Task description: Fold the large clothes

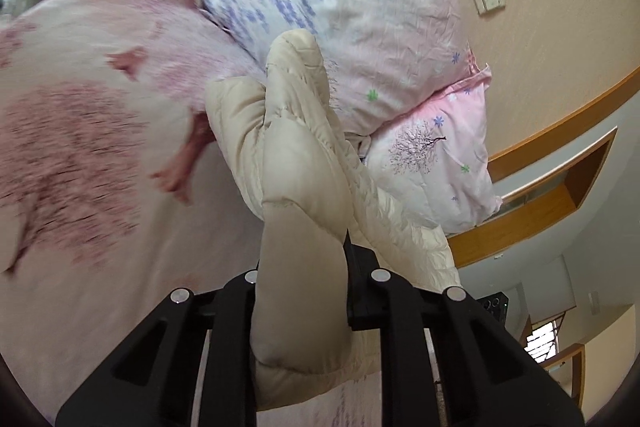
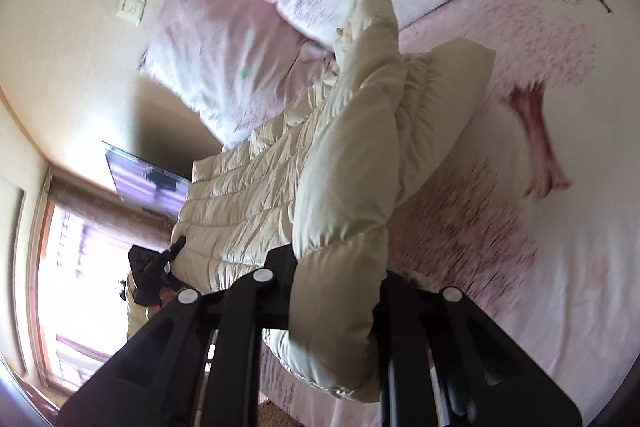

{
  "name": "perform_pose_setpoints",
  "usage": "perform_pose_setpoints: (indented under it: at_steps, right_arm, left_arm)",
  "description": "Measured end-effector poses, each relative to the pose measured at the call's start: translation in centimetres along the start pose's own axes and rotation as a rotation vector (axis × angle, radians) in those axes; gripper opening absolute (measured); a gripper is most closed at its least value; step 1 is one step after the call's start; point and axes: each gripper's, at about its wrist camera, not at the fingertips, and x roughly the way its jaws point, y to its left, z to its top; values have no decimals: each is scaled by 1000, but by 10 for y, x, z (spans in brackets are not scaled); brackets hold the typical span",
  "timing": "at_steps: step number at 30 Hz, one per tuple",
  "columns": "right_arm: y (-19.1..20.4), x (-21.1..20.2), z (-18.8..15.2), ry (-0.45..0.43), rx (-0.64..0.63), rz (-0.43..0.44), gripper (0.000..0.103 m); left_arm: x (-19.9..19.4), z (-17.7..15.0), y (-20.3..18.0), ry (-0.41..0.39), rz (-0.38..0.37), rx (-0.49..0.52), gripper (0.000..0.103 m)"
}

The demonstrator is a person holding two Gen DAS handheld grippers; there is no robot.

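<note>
Your left gripper [image 1: 304, 267] is clamped on a puffy fold of the cream padded jacket [image 1: 296, 155], and your right gripper [image 2: 336, 267] pinches another thick fold of the same jacket [image 2: 352, 163] — two holds, presumably so you can carry one edge over as a single fold. The padding bulges up between each pair of jaws and runs straight ahead of the fingers. Beyond them the quilted body trails down onto the pink tree-print bedsheet [image 1: 80, 187], with the flowered pillows [image 1: 360, 7] against the wall just past the jacket's far end.
</note>
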Motion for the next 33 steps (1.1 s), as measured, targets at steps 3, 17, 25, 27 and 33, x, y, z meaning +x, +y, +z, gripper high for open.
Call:
perform_pose_setpoints:
  at_steps: [3,17,25,27,33]
  right_arm:
    - [9,4,-18,28,-24,-8,15]
    - [-6,26,-57,51,-18,-190,40]
    - [-5,-11,-57,-116,-63,-446,60]
    - [6,-21,-55,-202,-90,-545,60]
    - [79,-3,-73,-288,-345,-512,45]
  left_arm:
    - [-21,-8,5,-11,23,3,17]
    - [-34,-39,46,17,107,-46,28]
    - [-58,-41,51,-54,160,-66,62]
    - [-76,-44,52,-116,189,-73,63]
    - [-112,-70,40,-192,261,-40,63]
